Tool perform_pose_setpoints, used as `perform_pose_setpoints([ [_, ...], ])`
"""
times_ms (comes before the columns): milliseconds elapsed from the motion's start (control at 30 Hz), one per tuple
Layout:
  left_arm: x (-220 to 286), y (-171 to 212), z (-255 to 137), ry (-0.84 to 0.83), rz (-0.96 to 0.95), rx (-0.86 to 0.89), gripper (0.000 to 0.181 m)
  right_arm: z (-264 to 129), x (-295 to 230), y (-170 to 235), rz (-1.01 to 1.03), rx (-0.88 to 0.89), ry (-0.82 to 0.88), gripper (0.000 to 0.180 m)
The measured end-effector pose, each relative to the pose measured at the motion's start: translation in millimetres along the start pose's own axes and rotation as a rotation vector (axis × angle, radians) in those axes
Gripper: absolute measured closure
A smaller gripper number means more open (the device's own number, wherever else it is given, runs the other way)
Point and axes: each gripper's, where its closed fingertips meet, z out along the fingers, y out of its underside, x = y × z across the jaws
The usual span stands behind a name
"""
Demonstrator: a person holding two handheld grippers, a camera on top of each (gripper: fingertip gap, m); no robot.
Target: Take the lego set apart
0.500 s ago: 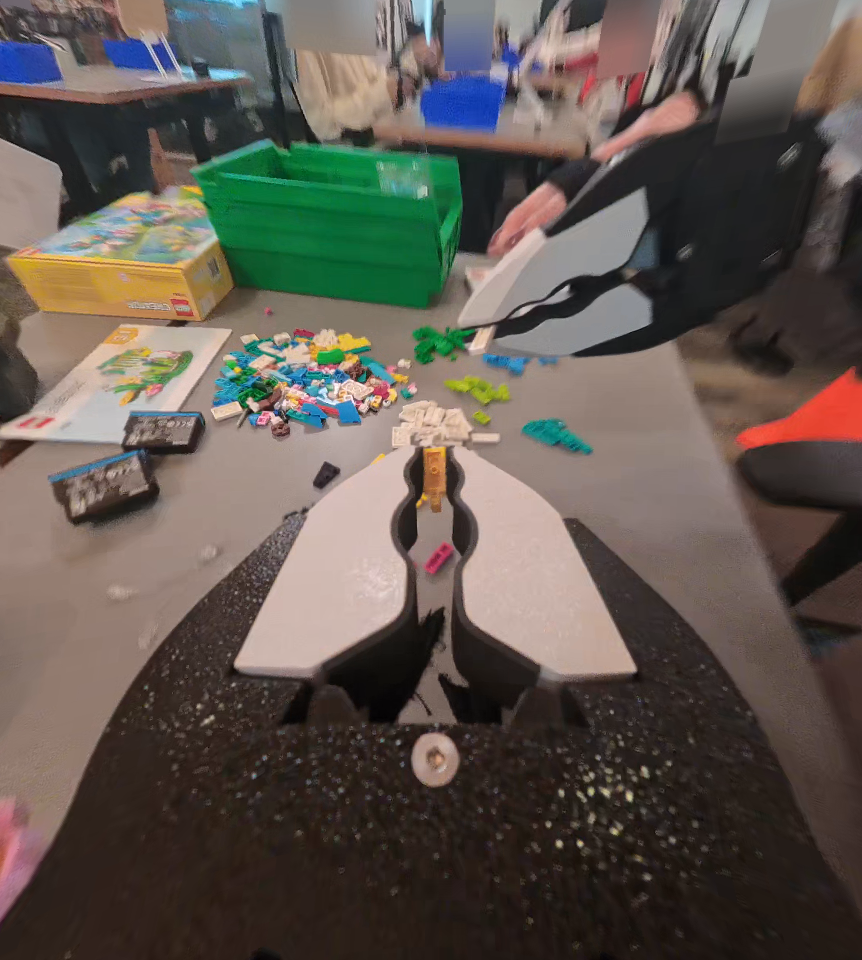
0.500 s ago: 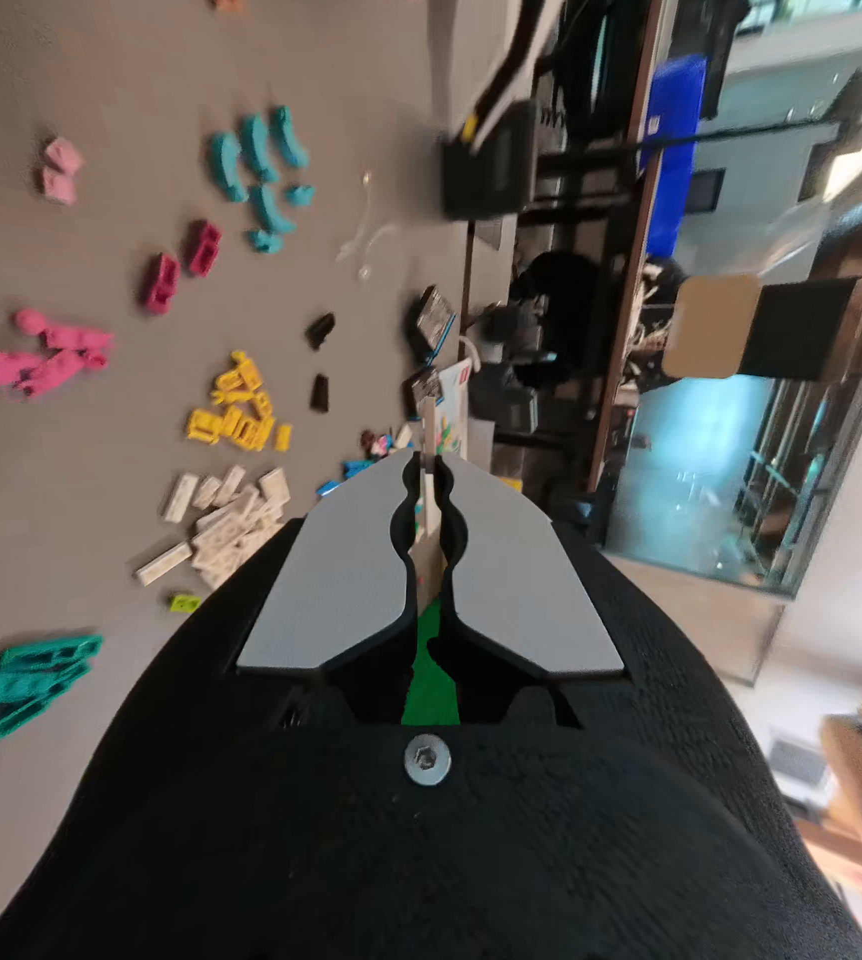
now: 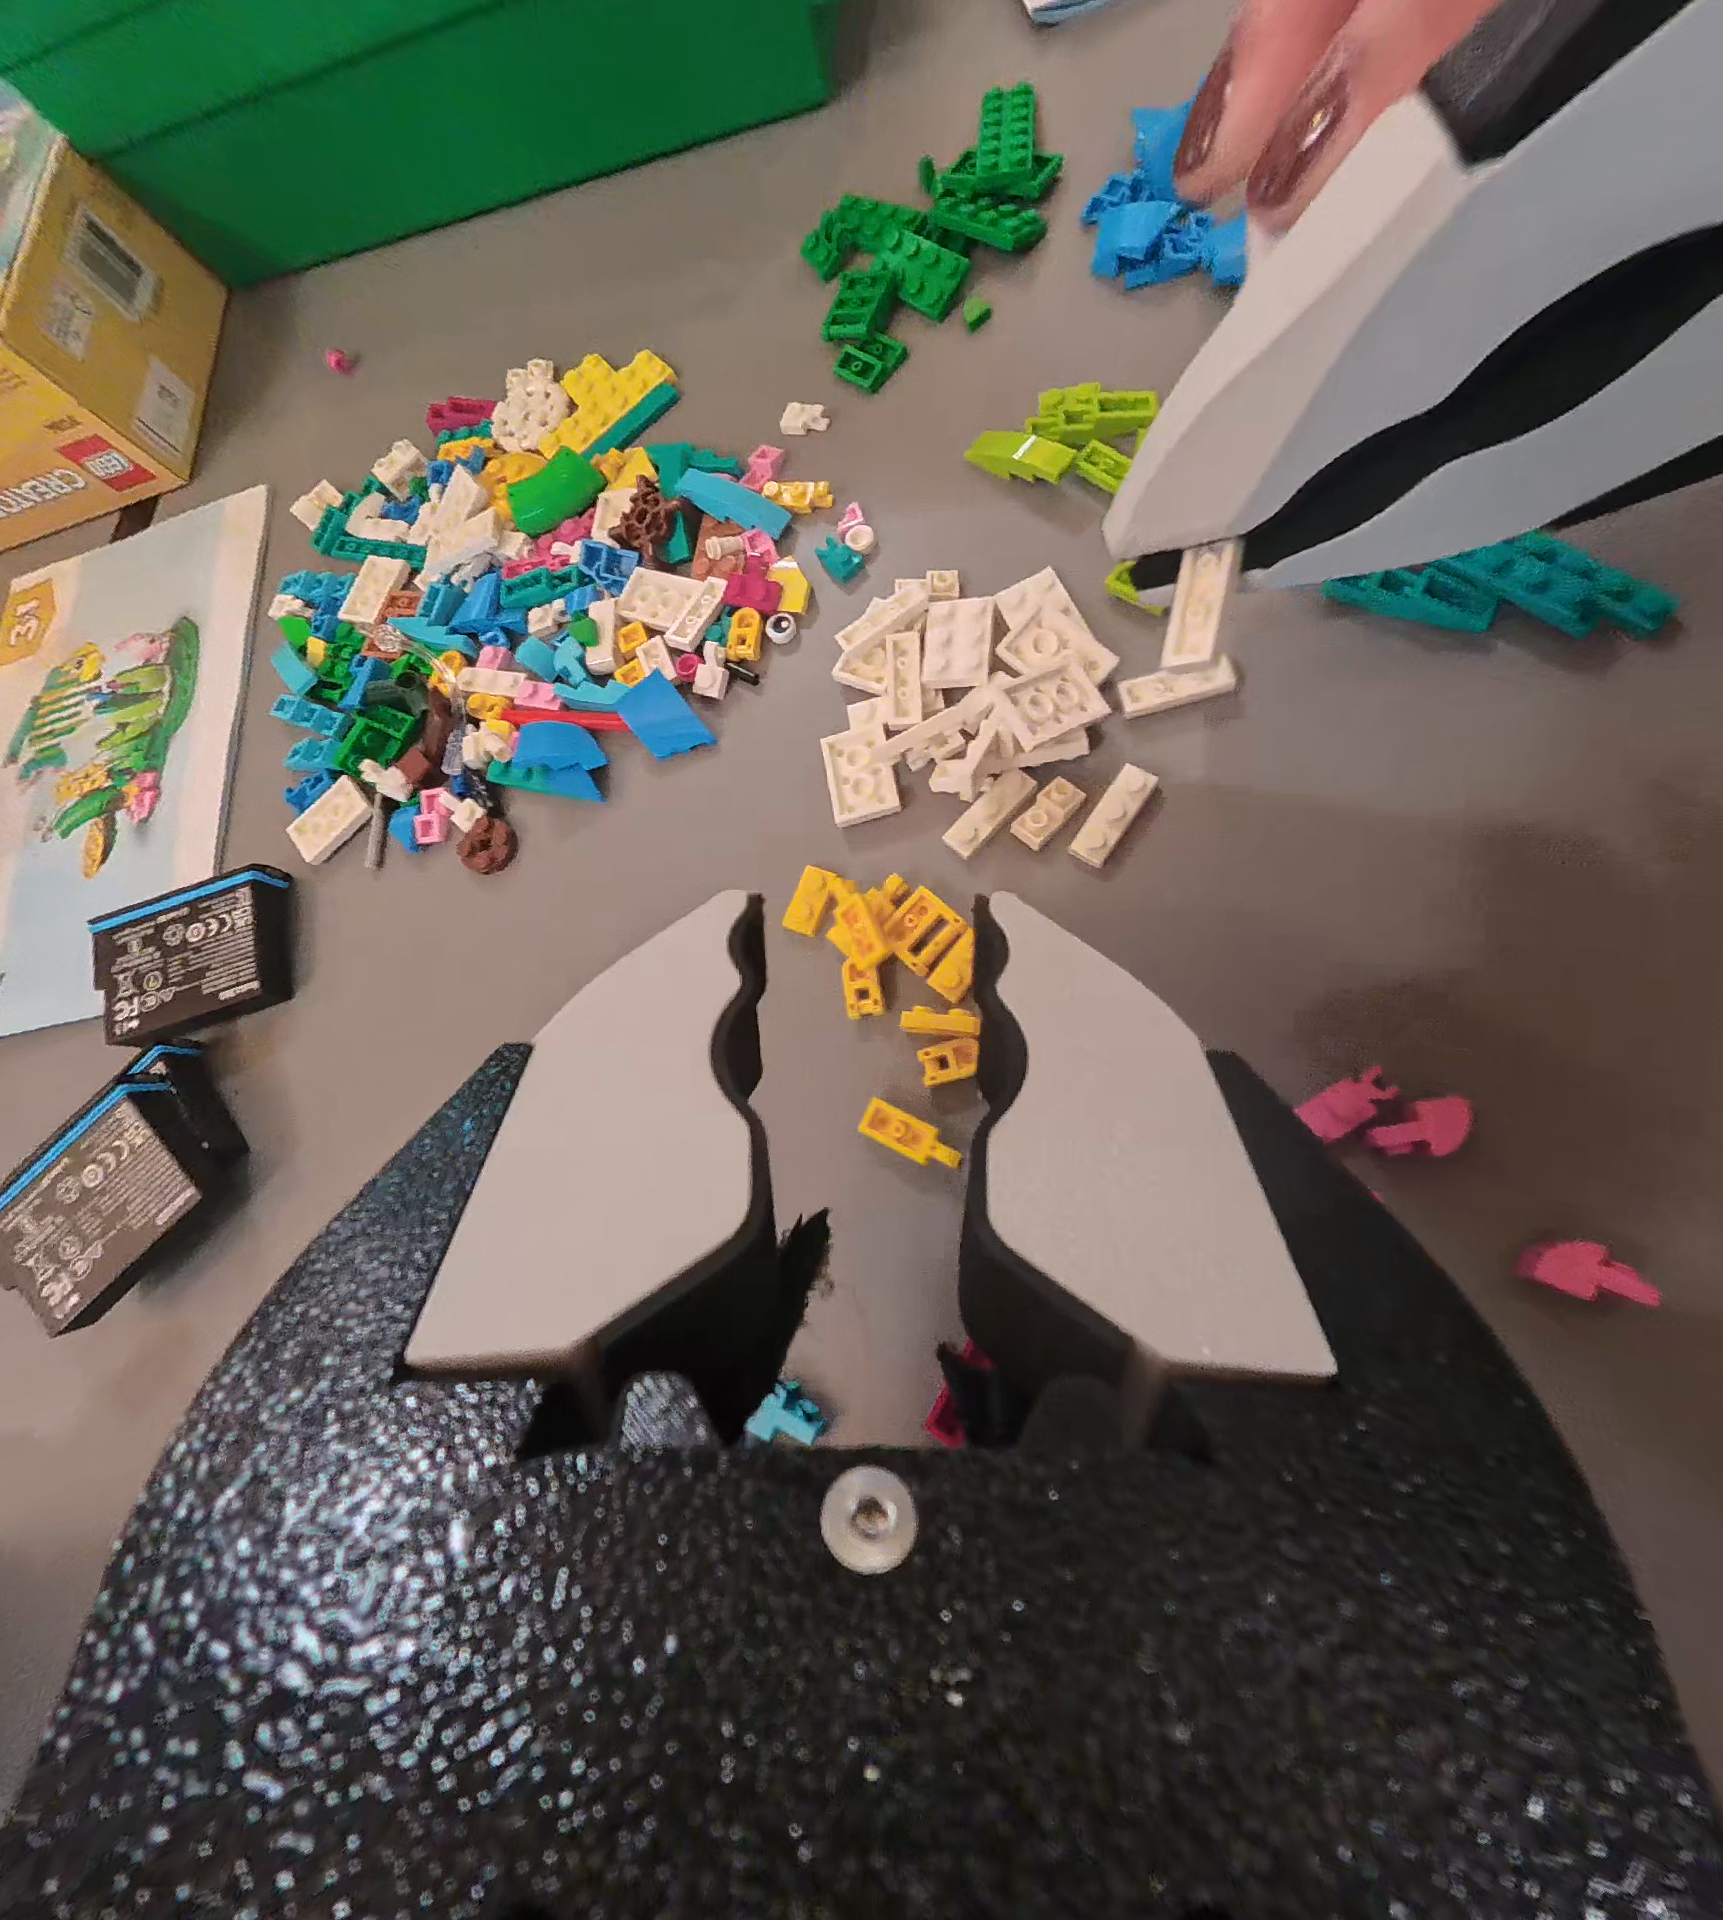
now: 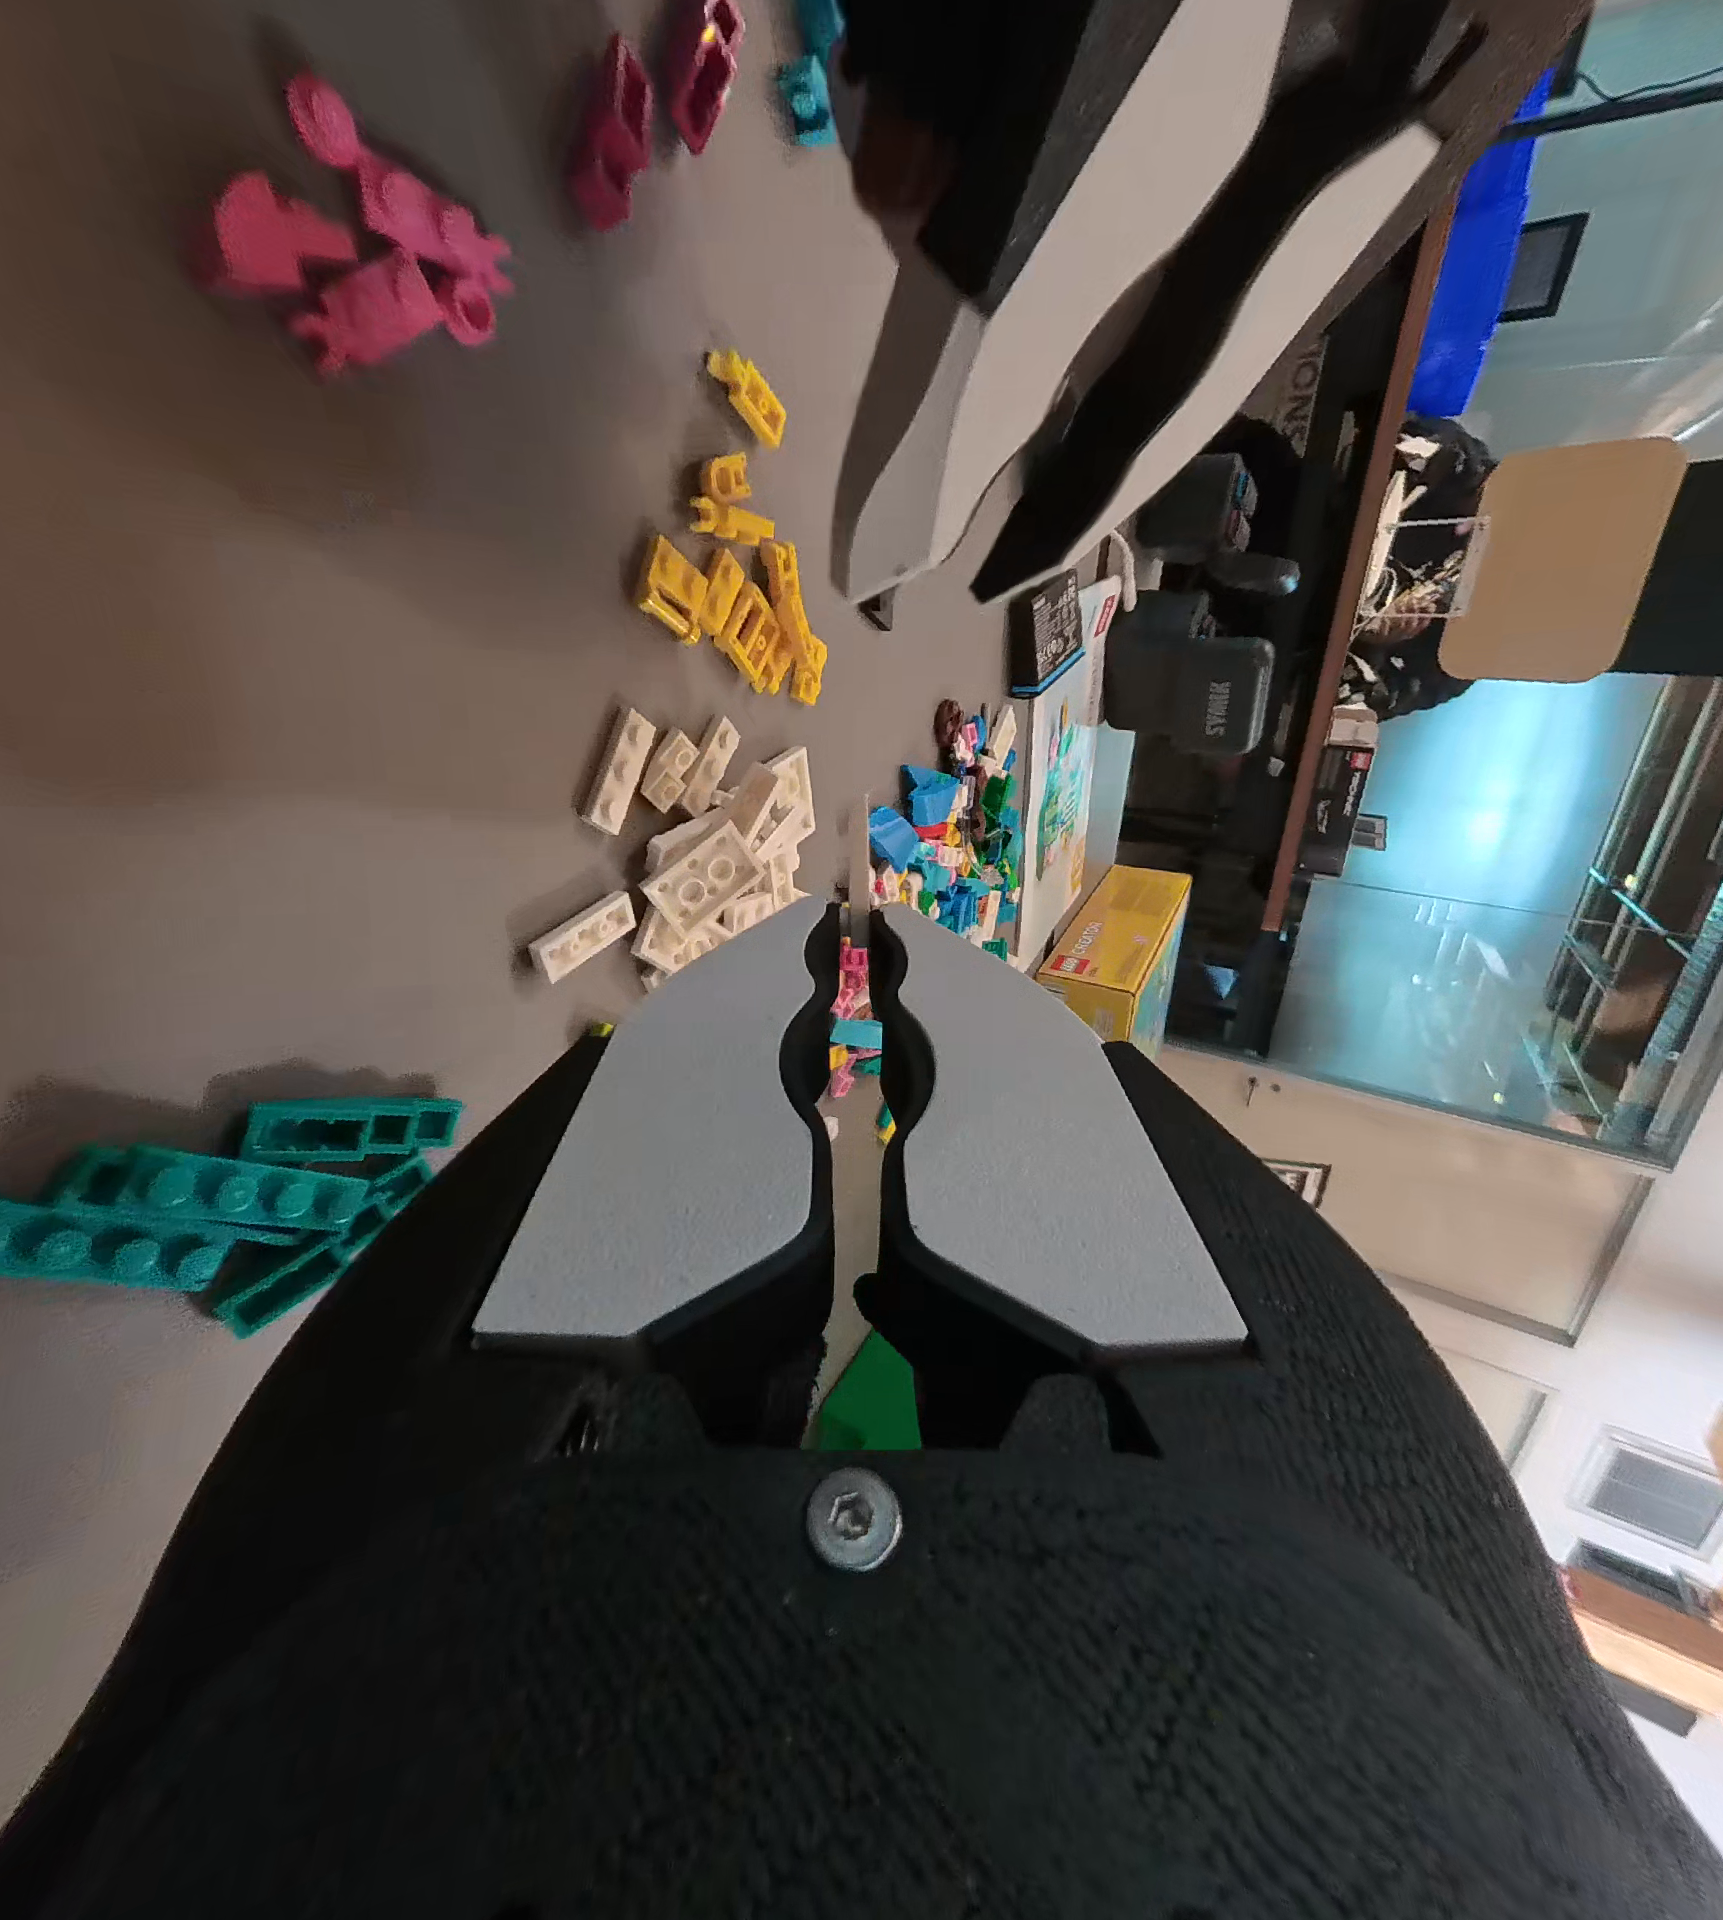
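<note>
The left gripper (image 3: 867,914) hung open and empty over the yellow pile (image 3: 893,951) on the grey table (image 3: 1408,883). The right gripper (image 4: 855,914) was closed on a thin white plate (image 3: 1198,603), held at the right edge of the white pile (image 3: 982,701). Left of that lay the mixed pile (image 3: 535,623); beyond it were green bricks (image 3: 924,223), with teal plates (image 3: 1522,597) and pink pieces (image 3: 1387,1117) to the right. A booklet (image 3: 98,748), two batteries (image 3: 192,951) and a yellow box (image 3: 15,353) lay at far left.

claws (image 3: 867,914) 2 | batteries (image 3: 192,951) 2 | booklet (image 3: 98,748) 1 | box (image 3: 26,343) 1
</note>
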Motion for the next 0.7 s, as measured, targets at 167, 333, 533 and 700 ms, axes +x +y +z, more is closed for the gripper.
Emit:
perform_pose_setpoints([
  [167,-14.4,-6.5,-29.5,-0.093,-0.057,0.100,0.144,13.5,-0.9,16.8,-0.025,0.006,-0.002,0.177],
  [333,-40.4,12.9,-85.6,-0.303,-0.131,0.105,0.140,28.5,-8.1,21.1,-0.009,0.003,-0.139,0.169],
  [533,-41.3,40.2,-164.3,-0.605,-0.019,0.076,0.145,27.1,-4.2,29.1,0.051,-0.033,-0.259,0.149],
  [700,-51.3,72.8,-230.5,-0.766,-0.174,0.233,0.146,2.3,29.6,11.4,0.347,0.113,-0.263,0.148],
])
